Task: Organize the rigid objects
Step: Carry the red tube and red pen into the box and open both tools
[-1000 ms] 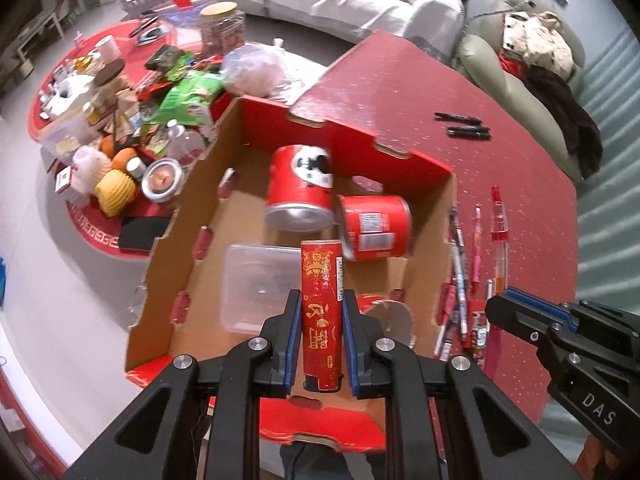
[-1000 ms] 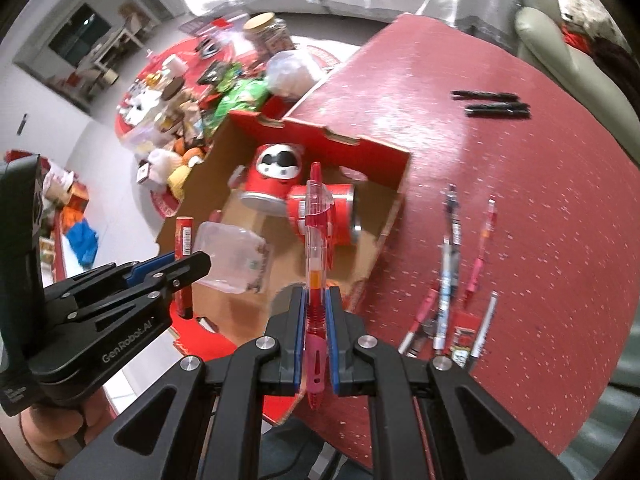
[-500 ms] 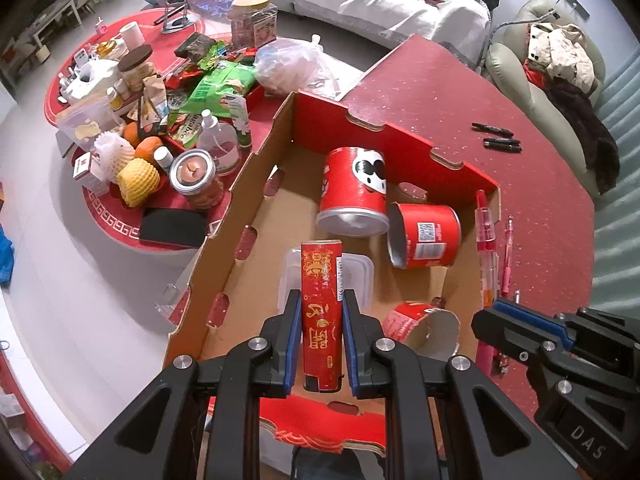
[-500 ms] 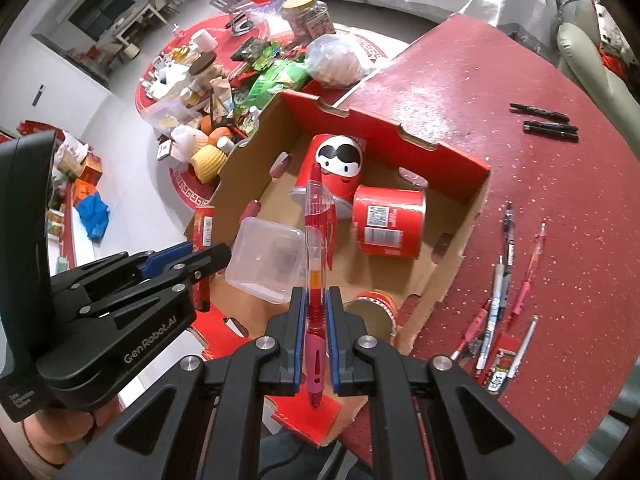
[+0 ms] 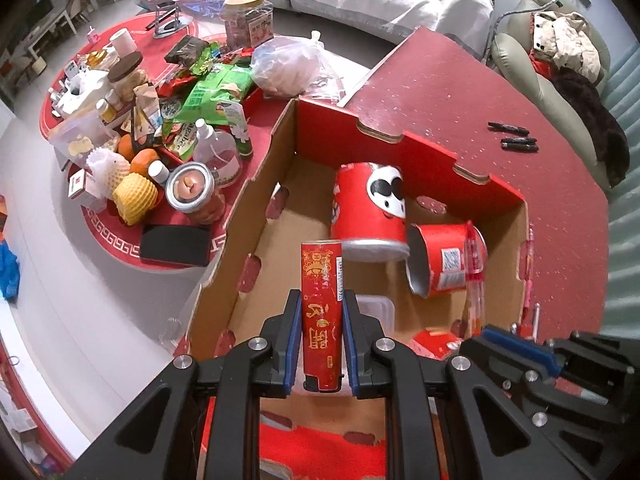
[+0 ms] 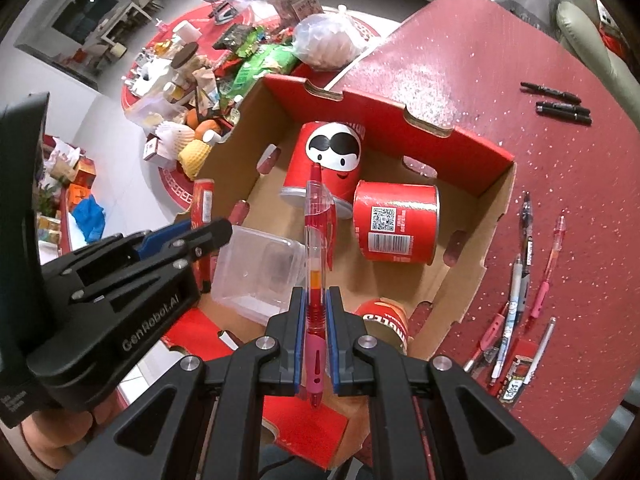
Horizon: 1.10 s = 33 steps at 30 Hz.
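My left gripper [image 5: 320, 336] pinched a thin red tube [image 5: 322, 312] and my right gripper [image 6: 312, 338] pinched a red pen [image 6: 316, 248], both held above the cardboard box [image 6: 472, 276]. I judged I was bringing them in; next I needed to lower each beside the cans [image 6: 396, 220] and let go.

Cardboard box [image 6: 492, 216]: open from above. Bare floor lies along the left wall at 10 o'clock. The far half is blocked by a face-printed can [image 6: 326, 164] at 12 o'clock and a barcode can [image 6: 396, 220] touching it at 1 o'clock. A clear container [image 6: 258, 274] occupies 9 o'clock; a third can [image 6: 386, 320] blocks the near right. Loose pens [image 6: 520, 280] obstruct the table at 3 o'clock.
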### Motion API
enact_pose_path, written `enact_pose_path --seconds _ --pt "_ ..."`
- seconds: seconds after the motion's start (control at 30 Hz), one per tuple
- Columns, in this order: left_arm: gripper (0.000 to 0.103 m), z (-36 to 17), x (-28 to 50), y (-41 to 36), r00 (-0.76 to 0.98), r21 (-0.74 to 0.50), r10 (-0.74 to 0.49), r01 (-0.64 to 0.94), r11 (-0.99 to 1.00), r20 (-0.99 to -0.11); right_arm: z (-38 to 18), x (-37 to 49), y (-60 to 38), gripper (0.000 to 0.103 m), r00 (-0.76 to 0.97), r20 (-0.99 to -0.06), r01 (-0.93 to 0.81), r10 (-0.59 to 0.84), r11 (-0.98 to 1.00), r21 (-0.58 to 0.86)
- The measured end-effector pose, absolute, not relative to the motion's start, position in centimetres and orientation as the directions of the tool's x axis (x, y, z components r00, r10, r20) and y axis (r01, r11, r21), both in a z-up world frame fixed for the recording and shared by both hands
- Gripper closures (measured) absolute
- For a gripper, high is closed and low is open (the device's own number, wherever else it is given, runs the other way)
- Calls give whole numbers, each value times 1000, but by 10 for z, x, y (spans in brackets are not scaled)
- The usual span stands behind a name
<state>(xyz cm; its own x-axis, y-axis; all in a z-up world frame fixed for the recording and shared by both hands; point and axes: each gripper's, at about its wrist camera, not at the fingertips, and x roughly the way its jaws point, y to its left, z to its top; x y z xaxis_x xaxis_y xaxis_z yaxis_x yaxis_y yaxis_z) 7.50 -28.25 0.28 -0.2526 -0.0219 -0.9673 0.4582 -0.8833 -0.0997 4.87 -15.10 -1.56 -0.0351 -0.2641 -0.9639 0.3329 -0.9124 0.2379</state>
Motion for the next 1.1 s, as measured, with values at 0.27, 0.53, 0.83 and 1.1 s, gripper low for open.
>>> enact_pose_path --seconds 0.27,0.53,0.83,1.1 --pt "83 -7 56 -284 -244 -73 -37 426 -902 -969 -34 38 -151 93 -6 -964 265 -267 -929 256" --pt "83 -17 42 -280 -235 -60 -36 390 -919 -971 -49 32 -146 93 8 -965 215 -264 -942 259" --pt "83 -33 36 -277 -210 -57 -24 370 -927 -977 -66 30 -145 93 35 -968 186 -249 -950 251" --pt "56 -48 34 -275 -175 -72 10 350 -934 -984 -71 27 -148 85 49 -965 166 -259 -950 263"
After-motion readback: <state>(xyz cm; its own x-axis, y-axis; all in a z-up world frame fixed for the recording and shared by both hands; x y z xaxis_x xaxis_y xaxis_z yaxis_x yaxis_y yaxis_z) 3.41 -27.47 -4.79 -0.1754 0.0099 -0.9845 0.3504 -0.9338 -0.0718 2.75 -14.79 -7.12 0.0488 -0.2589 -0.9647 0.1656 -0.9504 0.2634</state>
